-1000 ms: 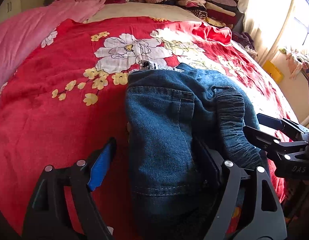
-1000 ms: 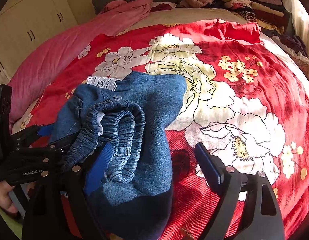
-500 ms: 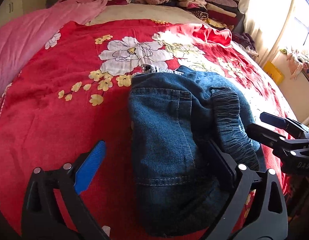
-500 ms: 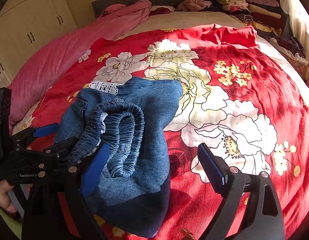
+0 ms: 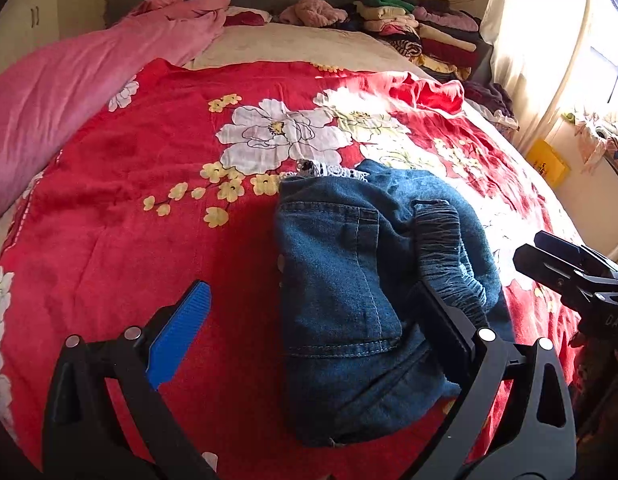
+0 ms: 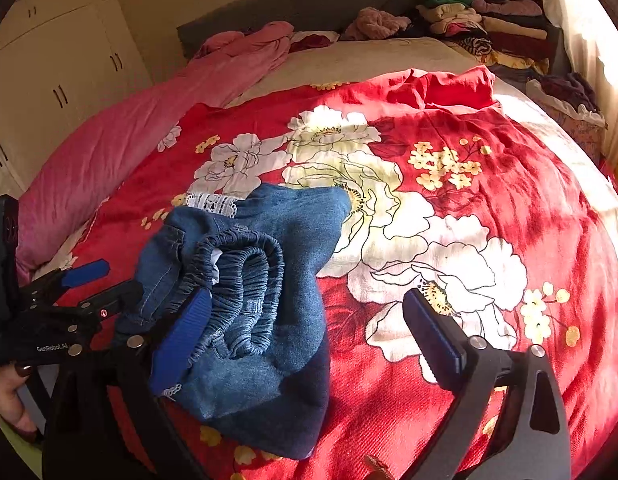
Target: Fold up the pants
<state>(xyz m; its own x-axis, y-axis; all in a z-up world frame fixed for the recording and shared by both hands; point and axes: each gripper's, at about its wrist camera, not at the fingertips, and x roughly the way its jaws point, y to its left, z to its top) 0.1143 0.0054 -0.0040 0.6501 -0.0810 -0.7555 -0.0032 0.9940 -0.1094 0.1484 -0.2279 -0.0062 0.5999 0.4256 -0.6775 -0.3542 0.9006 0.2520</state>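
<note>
Red floral bedspread (image 5: pixel 109 208) covers pretty much the whole bed, and the folded denim pants (image 5: pixel 349 280) sit on it as a compact bundle, at about 5 o'clock from the big white flower print in the left wrist view. A bit of white lace trim (image 6: pixel 213 202) pokes out at the bundle's far edge, and the gathered elastic waistband (image 6: pixel 245 280) curls on top along one side. Loads of open bedspread toward 9 o'clock of the pants in the left view, and toward 3 o'clock in the right view, so plenty of room there. Edges are busier: a pink blanket (image 5: pixel 69 92) runs along the bed from 9 up to 11 o'clock, a stack of folded clothes (image 5: pixel 421 36) sits by the headboard at around 1 o'clock, and a curtained window (image 5: pixel 549 40) is at 2 o'clock. Left gripper (image 5: pixel 309 320) has its jaws spread wide, hanging over the near part of the pants; its blue pad is clear of the denim over bare bedspread, and I can't tell if the other finger brushes the waistband. Right gripper (image 6: pixel 305 320) is opening its jaws right now, pants partly between them, but the pads aren't pressing on the fabric. A hand (image 6: pixel 7 396) shows at 8 o'clock in the right view.
</note>
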